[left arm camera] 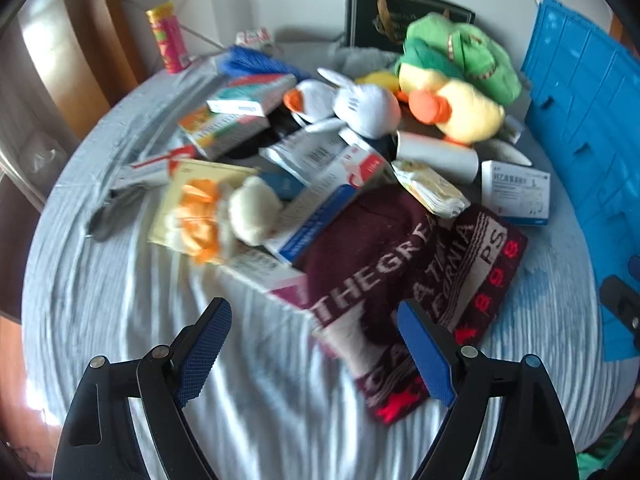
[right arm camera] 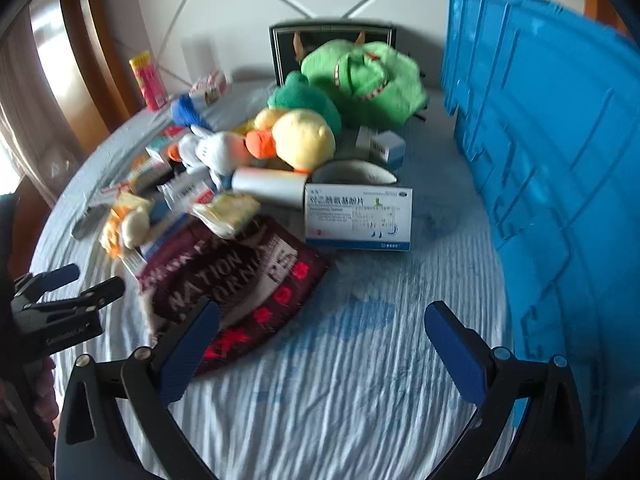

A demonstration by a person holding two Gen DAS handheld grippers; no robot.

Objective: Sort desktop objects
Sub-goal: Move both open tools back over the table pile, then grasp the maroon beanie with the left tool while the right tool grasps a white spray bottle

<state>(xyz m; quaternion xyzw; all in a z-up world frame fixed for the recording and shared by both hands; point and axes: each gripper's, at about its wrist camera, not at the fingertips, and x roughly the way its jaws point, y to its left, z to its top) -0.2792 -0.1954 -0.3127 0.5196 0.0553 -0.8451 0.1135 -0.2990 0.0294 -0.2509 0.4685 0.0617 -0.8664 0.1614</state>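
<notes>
A pile of objects lies on a table with a grey striped cloth (left arm camera: 120, 280). A maroon knit hat (left arm camera: 400, 264) with white lettering lies nearest; it also shows in the right wrist view (right arm camera: 224, 276). Behind it are a yellow duck plush (left arm camera: 460, 108), a white plush (left arm camera: 360, 104), a green plush (right arm camera: 368, 80), several medicine boxes, one white and blue (right arm camera: 358, 216), and a small cream and orange plush (left arm camera: 224, 212). My left gripper (left arm camera: 316, 348) is open and empty, just before the hat. My right gripper (right arm camera: 324, 344) is open and empty over bare cloth.
A blue plastic crate (right arm camera: 552, 152) stands at the right; it also shows in the left wrist view (left arm camera: 580, 112). A pink and yellow tube (left arm camera: 168, 36) and a dark framed plaque (left arm camera: 384, 12) stand at the back. The left gripper shows at the right wrist view's left edge (right arm camera: 60, 304).
</notes>
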